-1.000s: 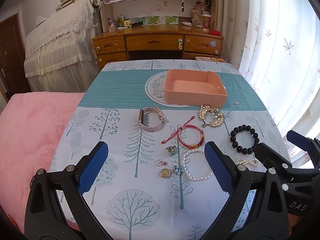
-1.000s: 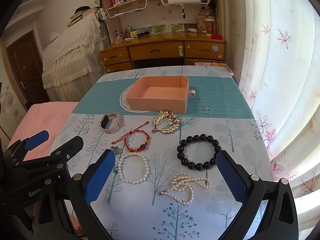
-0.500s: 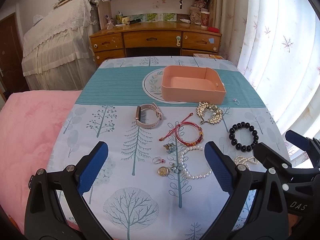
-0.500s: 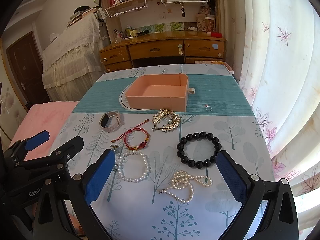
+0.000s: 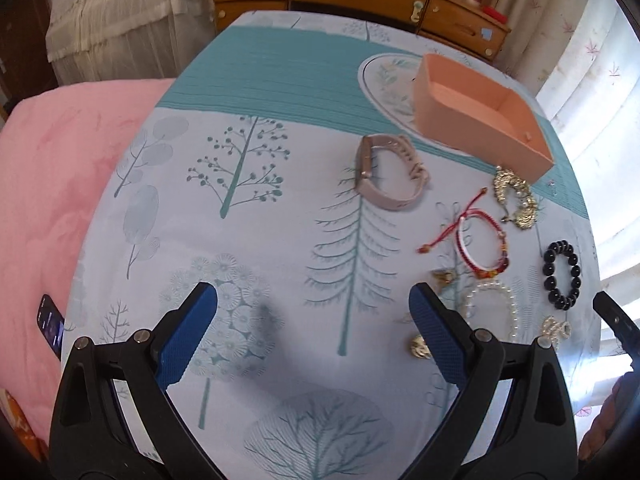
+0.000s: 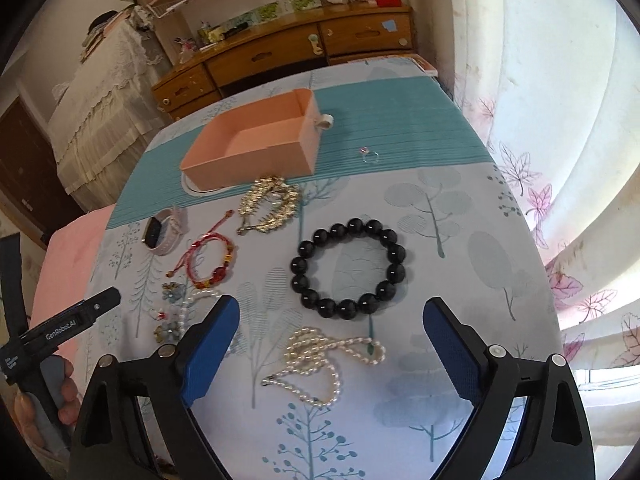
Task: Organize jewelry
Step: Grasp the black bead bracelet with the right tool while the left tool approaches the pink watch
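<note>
An open pink box (image 6: 256, 140) (image 5: 480, 112) stands on the tree-print tablecloth. In front of it lie a pink watch band (image 5: 388, 172) (image 6: 164, 232), a gold leaf piece (image 6: 272, 204), a red cord bracelet (image 6: 210, 256), a black bead bracelet (image 6: 348, 268), a pearl bracelet (image 5: 492, 304) and a pearl necklace (image 6: 320, 360). My left gripper (image 5: 312, 328) is open and empty over bare cloth left of the jewelry. My right gripper (image 6: 332, 340) is open and empty, with the pearl necklace between its fingers.
A small ring (image 6: 370, 154) lies right of the box. Small charms (image 6: 168, 312) lie left of the pearl bracelet. A pink blanket (image 5: 48, 184) is at the table's left, a curtain (image 6: 560, 120) at its right, a wooden desk (image 6: 280, 48) behind.
Both grippers have dropped closer to the table and tilted down. The left one has swung left over bare cloth. The right one has closed in over the pearl necklace.
</note>
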`<act>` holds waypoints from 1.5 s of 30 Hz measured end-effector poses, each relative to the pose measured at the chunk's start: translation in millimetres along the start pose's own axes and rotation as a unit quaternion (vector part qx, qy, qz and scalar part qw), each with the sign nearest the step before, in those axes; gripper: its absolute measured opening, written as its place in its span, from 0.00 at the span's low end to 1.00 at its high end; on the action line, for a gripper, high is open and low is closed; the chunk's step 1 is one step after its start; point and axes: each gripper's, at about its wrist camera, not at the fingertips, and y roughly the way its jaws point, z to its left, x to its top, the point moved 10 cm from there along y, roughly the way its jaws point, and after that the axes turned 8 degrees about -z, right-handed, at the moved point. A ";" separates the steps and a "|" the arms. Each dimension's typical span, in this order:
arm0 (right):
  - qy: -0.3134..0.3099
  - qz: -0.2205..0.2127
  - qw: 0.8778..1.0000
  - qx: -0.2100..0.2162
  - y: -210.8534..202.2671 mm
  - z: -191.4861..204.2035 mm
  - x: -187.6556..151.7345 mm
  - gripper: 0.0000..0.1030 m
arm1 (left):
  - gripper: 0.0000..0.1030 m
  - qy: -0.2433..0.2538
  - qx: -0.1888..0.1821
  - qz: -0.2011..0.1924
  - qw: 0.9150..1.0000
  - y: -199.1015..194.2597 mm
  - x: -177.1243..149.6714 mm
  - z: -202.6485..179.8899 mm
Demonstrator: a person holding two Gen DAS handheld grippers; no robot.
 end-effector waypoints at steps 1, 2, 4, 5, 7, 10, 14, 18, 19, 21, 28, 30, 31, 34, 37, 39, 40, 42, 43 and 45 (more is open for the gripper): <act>0.003 0.006 1.000 -0.005 6.9 -8.4 0.9 0.85 | 0.93 0.003 0.002 0.001 1.000 2.9 0.8 2.2; 0.005 0.012 1.000 -0.011 12.7 -14.2 1.2 0.84 | 0.93 0.007 0.007 0.001 1.000 5.8 2.7 6.6; 0.003 0.019 1.000 -0.021 25.2 -24.5 4.1 0.81 | 0.93 0.010 0.011 0.001 1.000 9.5 7.4 9.2; 0.002 0.022 0.999 -0.027 30.5 -28.7 5.3 0.80 | 0.93 0.010 0.010 0.004 1.000 11.2 9.6 9.1; 0.002 0.027 0.999 -0.033 40.5 -35.8 8.6 0.76 | 0.93 0.003 -0.001 0.013 1.000 14.2 13.8 9.0; 0.003 0.040 0.998 -0.038 56.4 -45.4 12.1 0.68 | 0.93 -0.012 -0.015 0.027 0.999 18.3 19.7 6.7; -0.007 0.046 0.998 -0.044 75.0 -50.7 17.7 0.59 | 0.93 -0.018 -0.023 0.036 0.999 23.1 25.3 1.8; -0.056 0.034 0.995 -0.075 85.4 -44.9 20.4 0.36 | 0.93 -0.026 -0.022 0.042 0.999 30.2 32.0 -0.6; -0.068 0.031 0.994 -0.084 86.1 -41.9 19.8 0.26 | 0.93 -0.028 -0.023 0.043 0.998 31.2 32.8 -2.1; -0.081 0.025 0.993 -0.080 87.9 -34.3 18.0 0.17 | 0.92 -0.035 -0.027 0.047 0.998 34.8 36.3 -4.6; -0.079 0.005 0.994 -0.076 85.8 -26.4 10.2 0.15 | 0.59 -0.059 -0.023 0.089 0.994 61.7 45.2 -9.5; -0.080 0.002 0.994 -0.074 84.5 -25.1 7.9 0.15 | 0.59 -0.070 -0.028 0.104 0.992 67.3 46.8 -13.1; -0.080 0.001 0.994 -0.072 83.7 -24.4 6.7 0.15 | 0.59 -0.073 -0.029 0.107 0.991 67.9 47.4 -14.8; -0.073 0.000 0.995 -0.065 79.4 -24.7 3.9 0.15 | 0.59 -0.082 -0.037 0.120 0.989 68.7 46.8 -21.9; -0.071 -0.002 0.996 -0.061 78.1 -25.3 3.6 0.15 | 0.58 -0.094 -0.047 0.127 0.986 64.3 49.5 -29.3; -0.070 -0.004 0.996 -0.059 77.3 -25.7 3.6 0.15 | 0.58 -0.086 -0.042 0.113 0.989 59.0 57.9 -33.8; -0.070 -0.005 0.996 -0.059 77.2 -25.7 3.7 0.16 | 0.59 -0.076 -0.034 0.105 0.991 57.0 62.7 -36.3; -0.071 -0.007 0.996 -0.057 76.9 -25.8 3.4 0.16 | 0.59 -0.056 -0.023 0.095 0.994 53.1 74.4 -42.0; -0.071 -0.007 0.996 -0.057 76.1 -26.8 3.2 0.16 | 0.58 -0.051 -0.022 0.093 0.994 52.0 79.6 -45.5; -0.070 -0.007 0.996 -0.053 74.5 -27.6 1.9 0.16 | 0.59 -0.035 -0.026 0.088 0.995 50.4 90.7 -56.3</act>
